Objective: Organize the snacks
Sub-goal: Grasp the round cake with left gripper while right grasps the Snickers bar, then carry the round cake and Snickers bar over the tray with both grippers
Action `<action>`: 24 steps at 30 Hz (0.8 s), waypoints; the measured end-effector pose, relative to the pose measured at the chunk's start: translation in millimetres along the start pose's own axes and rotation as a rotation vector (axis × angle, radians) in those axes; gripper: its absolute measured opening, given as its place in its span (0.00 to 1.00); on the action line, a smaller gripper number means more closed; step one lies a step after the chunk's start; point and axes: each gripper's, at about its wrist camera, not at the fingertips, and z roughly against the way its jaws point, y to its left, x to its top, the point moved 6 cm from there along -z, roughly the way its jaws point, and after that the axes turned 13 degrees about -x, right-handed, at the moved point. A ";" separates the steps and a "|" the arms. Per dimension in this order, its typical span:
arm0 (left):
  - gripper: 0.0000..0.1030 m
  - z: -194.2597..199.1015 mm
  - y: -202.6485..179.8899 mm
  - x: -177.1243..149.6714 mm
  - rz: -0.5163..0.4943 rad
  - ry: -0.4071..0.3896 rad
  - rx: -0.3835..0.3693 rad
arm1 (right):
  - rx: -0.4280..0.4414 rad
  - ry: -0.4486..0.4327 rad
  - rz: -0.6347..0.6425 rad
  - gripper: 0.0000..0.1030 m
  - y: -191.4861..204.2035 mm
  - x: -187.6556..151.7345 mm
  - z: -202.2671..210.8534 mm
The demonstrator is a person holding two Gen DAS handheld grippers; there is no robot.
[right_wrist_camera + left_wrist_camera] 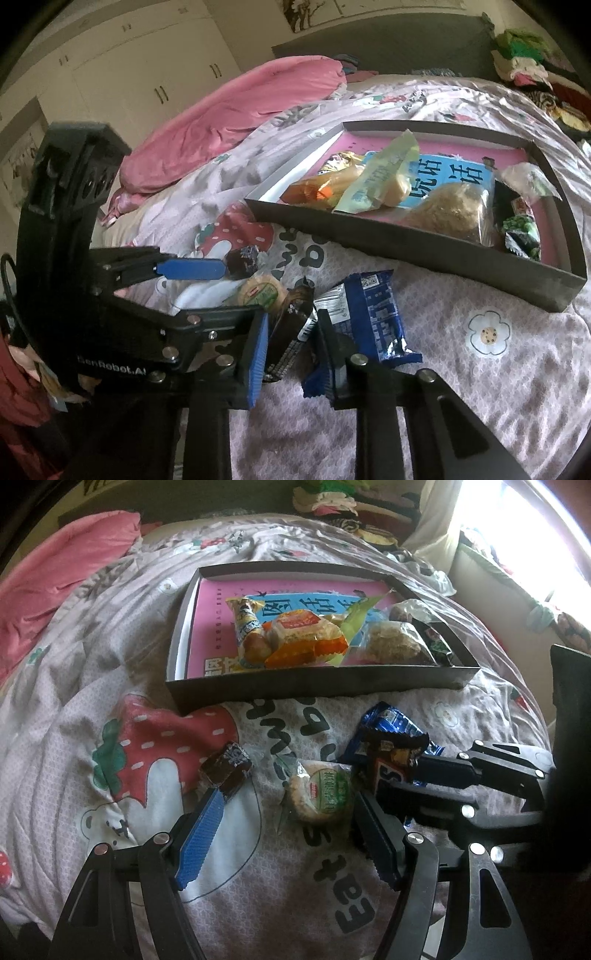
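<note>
**Right fingers on a chocolate bar, tray waiting**

From the left wrist we look down on the bed (74,738) with our left gripper (291,812) hanging over a round green-labelled rice cake (320,791); its fingers (201,834) stand well apart, either side of the cake, not pressing it. A small dark candy (226,767) lies at the tip of the finger at about ten o'clock from the cake. At two o'clock of the cake our right gripper (402,775) reaches in from the right onto a brown chocolate bar (388,766), with a blue packet (391,720) just behind it. The dark tray (317,685), already holding several snacks, sits at twelve o'clock.

From the right wrist, the right gripper's fingers (258,350) are closed on the chocolate bar, which stands pinched between them; the blue packet lies just beside at three o'clock, the tray at one o'clock.

We judge the step to be picking this bar up. Next we would need to lift it clear of the blue packet and carry it over the tray's near wall before letting go.
</note>
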 end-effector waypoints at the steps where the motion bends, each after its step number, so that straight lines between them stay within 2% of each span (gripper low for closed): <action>1: 0.73 0.0 0.0 -0.2 0.000 0.000 0.001 | 0.008 0.002 -0.012 0.23 -0.9 0.7 -0.2; 12: 0.71 -7.1 -6.1 -0.9 0.004 0.014 -0.022 | 0.025 -0.026 -0.080 0.18 -12.4 7.8 7.3; 13: 0.68 -9.1 -8.2 -1.5 0.003 0.018 -0.029 | 0.021 -0.032 -0.083 0.17 -13.4 8.4 8.4; 17: 0.45 -17.8 -12.9 -3.0 -0.009 0.033 -0.017 | 0.016 -0.049 -0.087 0.17 -15.0 10.6 10.9; 19: 0.39 -19.2 -13.3 -1.2 -0.017 0.019 -0.020 | 0.016 -0.059 -0.090 0.17 -16.0 12.2 12.3; 24: 0.37 -8.6 -11.5 4.2 0.012 -0.022 -0.051 | 0.034 -0.085 -0.130 0.17 -24.6 17.2 18.8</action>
